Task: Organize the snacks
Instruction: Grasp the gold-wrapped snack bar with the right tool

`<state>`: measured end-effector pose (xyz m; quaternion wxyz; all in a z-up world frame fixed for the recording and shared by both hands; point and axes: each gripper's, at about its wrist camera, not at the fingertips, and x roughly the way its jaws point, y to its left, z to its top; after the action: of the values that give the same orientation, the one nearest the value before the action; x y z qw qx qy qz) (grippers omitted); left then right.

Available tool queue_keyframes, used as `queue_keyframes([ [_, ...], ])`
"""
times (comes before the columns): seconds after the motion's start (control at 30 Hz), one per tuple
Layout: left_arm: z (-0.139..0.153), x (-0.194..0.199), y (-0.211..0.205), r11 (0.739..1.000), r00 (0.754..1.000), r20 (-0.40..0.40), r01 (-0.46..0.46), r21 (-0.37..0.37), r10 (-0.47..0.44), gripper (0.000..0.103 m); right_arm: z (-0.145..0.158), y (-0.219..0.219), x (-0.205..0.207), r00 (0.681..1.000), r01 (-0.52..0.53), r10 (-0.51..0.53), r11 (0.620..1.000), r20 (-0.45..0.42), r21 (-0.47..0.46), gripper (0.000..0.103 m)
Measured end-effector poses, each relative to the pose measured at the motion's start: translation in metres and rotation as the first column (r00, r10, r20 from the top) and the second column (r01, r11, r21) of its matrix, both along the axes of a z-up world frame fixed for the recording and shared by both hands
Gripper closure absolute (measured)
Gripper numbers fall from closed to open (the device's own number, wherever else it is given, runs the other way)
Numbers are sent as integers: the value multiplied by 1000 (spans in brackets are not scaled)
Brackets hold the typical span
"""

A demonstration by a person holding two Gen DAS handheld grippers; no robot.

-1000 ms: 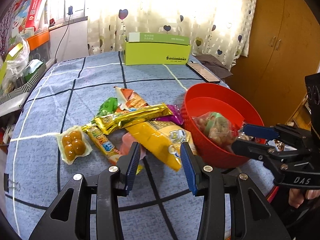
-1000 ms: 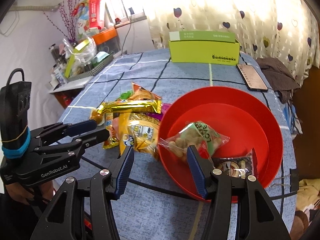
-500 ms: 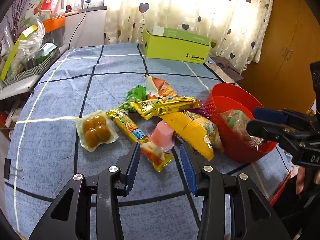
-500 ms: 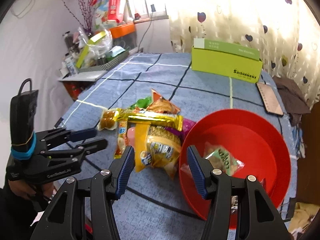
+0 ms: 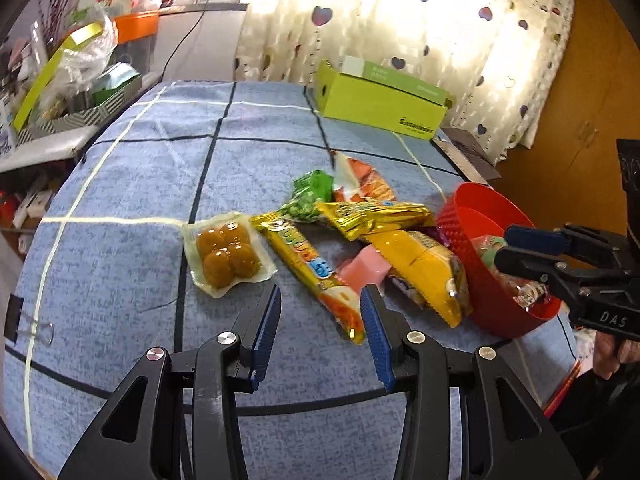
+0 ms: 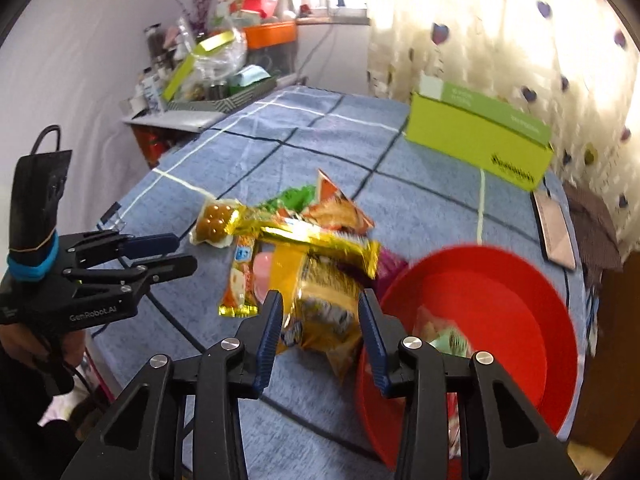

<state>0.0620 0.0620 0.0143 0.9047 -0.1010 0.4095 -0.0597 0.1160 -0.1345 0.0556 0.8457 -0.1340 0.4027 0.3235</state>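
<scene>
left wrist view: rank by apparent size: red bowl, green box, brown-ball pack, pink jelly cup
1. green box
2. red bowl, close to the box and partly hidden behind the right tool, so the top two are unsure
3. brown-ball pack
4. pink jelly cup, partly covered by wrappers

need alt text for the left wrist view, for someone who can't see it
The open left gripper hovers over a blue checked tablecloth, aimed at a pile of snack packets beside a red bowl that already holds a few packets. The right gripper, also open, reaches in from the right over the bowl. A lime-green box sits behind, before heart-print curtains.
</scene>
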Motion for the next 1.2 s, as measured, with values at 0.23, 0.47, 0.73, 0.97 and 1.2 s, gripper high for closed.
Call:
queue_keyframes([
  [0.23,-5,1,16,1000,1000,-2,-29,-7,29,60,-9,32,18,994,-100,103,989,25,-107,65],
  [0.47,-13,1,37,997,997,-19,-69,-35,69,60,-22,58,34,978,-193,205,957,33,-214,62],
  [0.73,-19,2,40,997,998,-26,-54,-52,53,60,-41,75,58,971,-238,237,940,-35,-244,60],
  [0.97,-25,5,42,997,998,-40,-49,-67,47,60,-46,82,73,972,-227,208,953,-109,-203,64],
  [1.2,-26,5,46,996,998,-41,-49,-69,46,60,-43,91,64,960,-254,221,945,-169,-208,80],
])
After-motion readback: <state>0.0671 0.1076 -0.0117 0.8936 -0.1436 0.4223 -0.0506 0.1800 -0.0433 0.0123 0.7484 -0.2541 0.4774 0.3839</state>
